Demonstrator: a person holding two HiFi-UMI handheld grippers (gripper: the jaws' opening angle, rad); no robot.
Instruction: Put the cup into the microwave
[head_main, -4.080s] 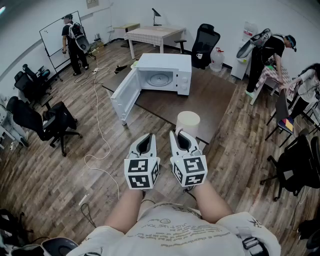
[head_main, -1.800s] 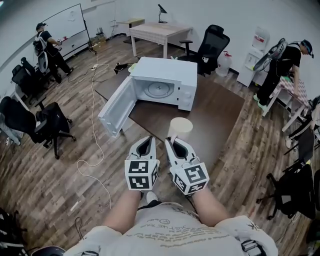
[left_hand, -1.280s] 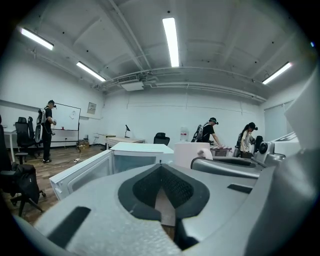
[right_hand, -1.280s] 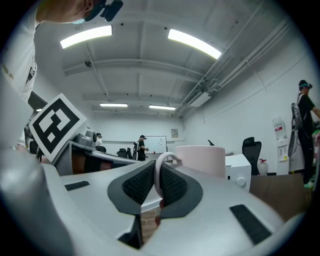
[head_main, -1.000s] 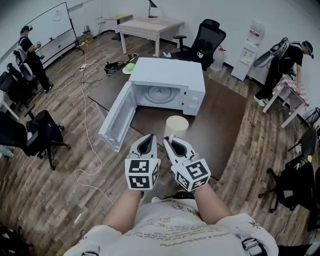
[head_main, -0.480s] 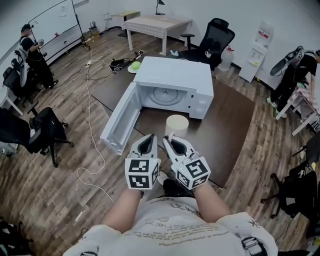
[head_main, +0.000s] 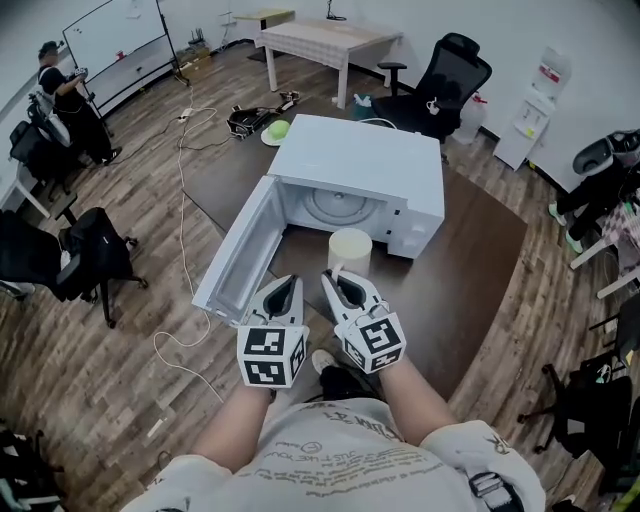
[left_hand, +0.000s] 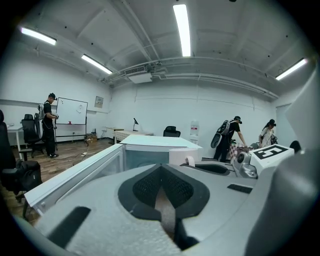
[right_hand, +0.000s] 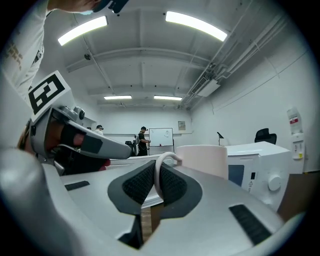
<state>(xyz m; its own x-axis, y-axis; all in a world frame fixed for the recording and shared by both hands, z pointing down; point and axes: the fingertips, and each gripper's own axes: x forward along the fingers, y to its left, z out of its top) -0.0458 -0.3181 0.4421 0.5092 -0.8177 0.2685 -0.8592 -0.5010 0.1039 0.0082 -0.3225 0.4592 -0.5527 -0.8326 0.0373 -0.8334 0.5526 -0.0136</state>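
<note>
My right gripper is clamped on the handle of the cup, its 2 pads nearly together with only the thin loop pinched between them. The cup is upright, long axis vertical, mouth up, handle pointing back toward me. It sits just in front of the microwave, whose door stands open on the left. My left gripper is alongside, jaws closed, holding nothing.

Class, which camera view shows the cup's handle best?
The right gripper view: the handle sits close-up, pinched in the right claw. The head view shows the cup from above, handle barely visible; the left gripper view shows it tiny.
</note>
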